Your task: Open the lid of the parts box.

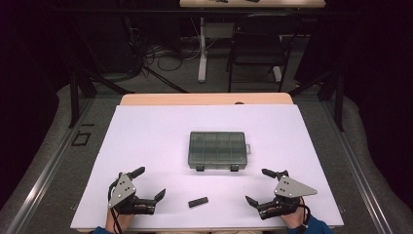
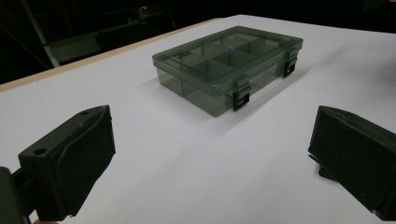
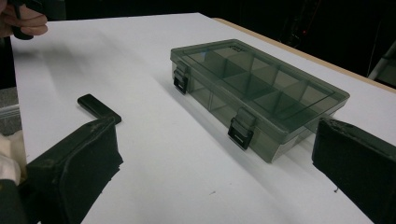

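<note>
Nearest, the left tool (image 1: 149, 184) and right tool (image 1: 259, 186) rest wide open and empty on the white table (image 1: 146, 131), a small black bar (image 1: 198, 202) between them; farther back, centred, sits the closed compartment box (image 1: 217, 150).

Each hand carries a black two-jaw gripper. The left gripper (image 1: 148, 183) and the right gripper (image 1: 258, 186) both bear a grey three-cornered plate on top, dotted with small dark screws or holes. The jaws are chunky black blocks with matt, slightly scuffed pads, one showing a round hole on its upper face. A thin black cable trails from each. The sleeves (image 1: 316, 226) look blue, though little of them is visible
</note>
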